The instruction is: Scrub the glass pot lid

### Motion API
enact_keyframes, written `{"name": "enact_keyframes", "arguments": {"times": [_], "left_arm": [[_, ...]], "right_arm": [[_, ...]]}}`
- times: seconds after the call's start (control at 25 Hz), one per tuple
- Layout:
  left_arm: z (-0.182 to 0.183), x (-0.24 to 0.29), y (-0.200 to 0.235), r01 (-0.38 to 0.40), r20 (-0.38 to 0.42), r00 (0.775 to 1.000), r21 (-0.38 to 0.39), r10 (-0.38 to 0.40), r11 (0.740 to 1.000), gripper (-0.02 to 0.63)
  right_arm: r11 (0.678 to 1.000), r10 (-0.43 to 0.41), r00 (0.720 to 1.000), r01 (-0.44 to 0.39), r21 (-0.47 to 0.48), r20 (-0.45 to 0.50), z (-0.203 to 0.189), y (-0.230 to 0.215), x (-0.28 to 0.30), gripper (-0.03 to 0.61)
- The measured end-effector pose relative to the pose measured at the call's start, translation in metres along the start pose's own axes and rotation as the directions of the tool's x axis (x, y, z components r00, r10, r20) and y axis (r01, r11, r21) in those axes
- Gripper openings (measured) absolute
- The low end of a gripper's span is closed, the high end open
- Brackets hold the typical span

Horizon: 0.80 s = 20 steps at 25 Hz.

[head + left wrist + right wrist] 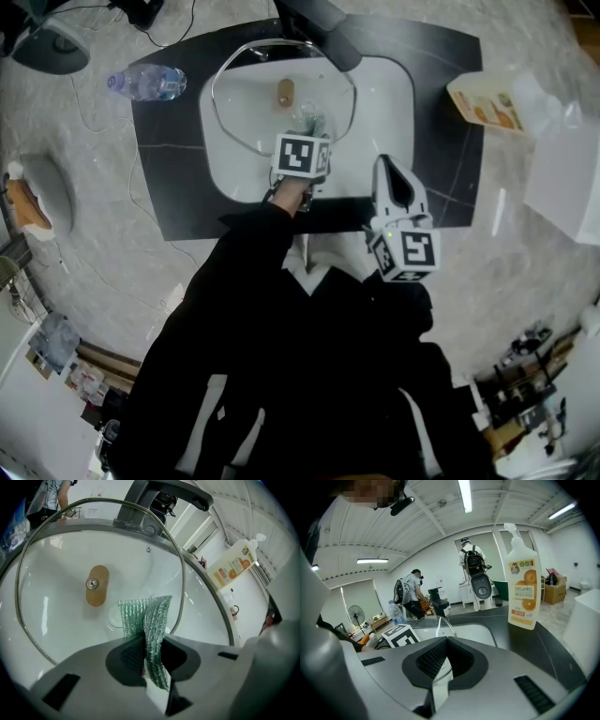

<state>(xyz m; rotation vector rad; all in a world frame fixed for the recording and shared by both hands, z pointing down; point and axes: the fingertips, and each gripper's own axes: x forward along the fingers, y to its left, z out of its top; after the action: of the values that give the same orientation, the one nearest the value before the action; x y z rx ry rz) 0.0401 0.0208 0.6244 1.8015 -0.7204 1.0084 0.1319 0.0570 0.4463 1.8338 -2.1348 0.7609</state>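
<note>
Pinches green mesh scrubber (149,613) in left gripper (151,644), over glass pot lid (51,559) lying in white sink (206,620), right of wooden knob (97,585); holds right gripper (446,641) closed, empty, above dark counter (543,639) near soap bottle (524,592)

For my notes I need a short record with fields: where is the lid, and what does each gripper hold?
lid: glass pot lid lies in the white sink
left gripper: shut on the green scrub cloth, over the lid
right gripper: shut, empty, away from the lid
also there: soap bottle beside the sink
</note>
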Motion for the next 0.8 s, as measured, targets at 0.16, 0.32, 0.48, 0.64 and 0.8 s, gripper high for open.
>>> {"name": "enact_keyframes", "arguments": {"times": [0.16,0.32,0.48,0.64,0.8], "left_arm": [[0.006,0.000,-0.008,0.014,0.014,1.000,0.022,-0.014,1.000,0.066],[0.012,-0.003,-0.018,0.033,0.028,0.999,0.045,-0.034,0.998,0.066],[0.018,-0.010,-0.027,0.049,0.047,0.998,0.058,-0.052,0.997,0.066],[0.026,-0.022,-0.035,0.068,0.073,0.995,0.054,-0.071,0.996,0.066],[0.032,-0.041,-0.044,0.085,0.108,0.990,0.052,-0.091,0.995,0.066]], "right_arm": [[1.000,-0.008,1.000,0.008,-0.003,0.006,0.001,-0.002,-0.004,0.003],[1.000,-0.014,1.000,0.014,-0.006,0.008,0.003,-0.003,-0.009,0.003],[1.000,-0.022,1.000,0.022,-0.002,0.015,0.010,-0.002,-0.013,0.003],[1.000,-0.008,1.000,0.008,-0.002,0.031,0.019,0.003,-0.017,0.003],[1.000,0.000,0.999,0.000,-0.005,0.037,0.027,0.009,-0.024,0.003]]}}
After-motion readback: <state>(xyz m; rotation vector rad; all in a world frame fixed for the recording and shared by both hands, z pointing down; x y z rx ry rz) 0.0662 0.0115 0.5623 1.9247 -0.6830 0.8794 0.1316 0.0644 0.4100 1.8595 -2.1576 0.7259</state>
